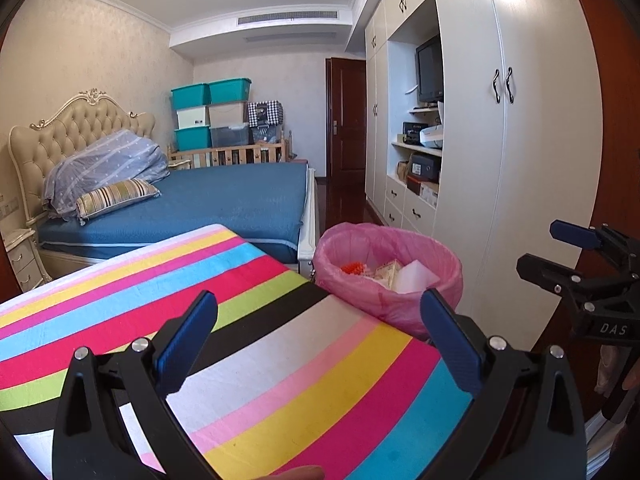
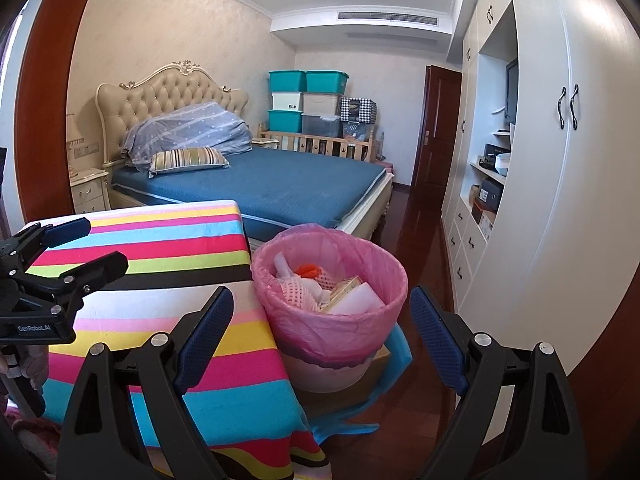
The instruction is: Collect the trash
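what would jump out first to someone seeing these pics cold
The rainbow-striped cloth on the table in the foreground grabs the eye first, with the pink-lined trash bin right beside its edge, already holding foam net, an orange scrap and white pieces. Behind them the blue bed fills the middle of the room. Both the left gripper and the right gripper stand open and hold nothing.

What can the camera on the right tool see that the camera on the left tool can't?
Only the right view: the bin's white base below the pink bag, the blue sheet under it, and the tablecloth's hanging front.

Only the left view: the TV's screen, face-on.

Both: the striped tablecloth, the trash in the bin, the bed, the boxes, the wardrobe, and both open, empty tools: right, left.
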`<state>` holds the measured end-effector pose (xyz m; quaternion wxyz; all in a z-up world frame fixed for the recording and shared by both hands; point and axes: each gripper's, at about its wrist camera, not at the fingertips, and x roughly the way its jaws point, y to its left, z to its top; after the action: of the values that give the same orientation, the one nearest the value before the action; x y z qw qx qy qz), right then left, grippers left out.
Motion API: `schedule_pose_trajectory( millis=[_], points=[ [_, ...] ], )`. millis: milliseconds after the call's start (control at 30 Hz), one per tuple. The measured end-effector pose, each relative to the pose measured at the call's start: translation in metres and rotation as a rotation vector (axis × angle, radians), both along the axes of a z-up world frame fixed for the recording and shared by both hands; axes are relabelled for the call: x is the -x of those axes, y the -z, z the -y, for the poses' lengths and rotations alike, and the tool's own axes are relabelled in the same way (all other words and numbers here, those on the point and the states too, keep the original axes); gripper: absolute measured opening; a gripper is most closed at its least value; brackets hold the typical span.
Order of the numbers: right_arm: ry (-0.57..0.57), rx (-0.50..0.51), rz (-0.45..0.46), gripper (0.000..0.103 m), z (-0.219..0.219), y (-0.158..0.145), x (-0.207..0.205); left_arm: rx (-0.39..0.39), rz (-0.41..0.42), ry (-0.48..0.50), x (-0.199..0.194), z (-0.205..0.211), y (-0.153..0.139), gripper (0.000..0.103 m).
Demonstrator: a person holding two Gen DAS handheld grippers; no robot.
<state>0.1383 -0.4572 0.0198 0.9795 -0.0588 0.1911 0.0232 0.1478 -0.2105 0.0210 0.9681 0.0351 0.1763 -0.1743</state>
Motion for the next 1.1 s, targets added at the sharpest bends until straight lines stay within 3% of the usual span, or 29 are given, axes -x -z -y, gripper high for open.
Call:
schedule_pose_trajectory(
  millis=[800, 1100],
  points=[
    [-0.022, 0.004, -0.015, 0.084, -0.0078, 0.0083, -0.0038, -0.026, 0.005, -0.025, 0.0010, 0.0066, 0.0040, 0.098],
    [-0.029, 0.003, -0.015, 0.084, -0.0088, 0.0104, -0.0051, 0.011, -0.012, -0.022, -0.0016, -0.0002, 0.0069, 0.098]
  ],
)
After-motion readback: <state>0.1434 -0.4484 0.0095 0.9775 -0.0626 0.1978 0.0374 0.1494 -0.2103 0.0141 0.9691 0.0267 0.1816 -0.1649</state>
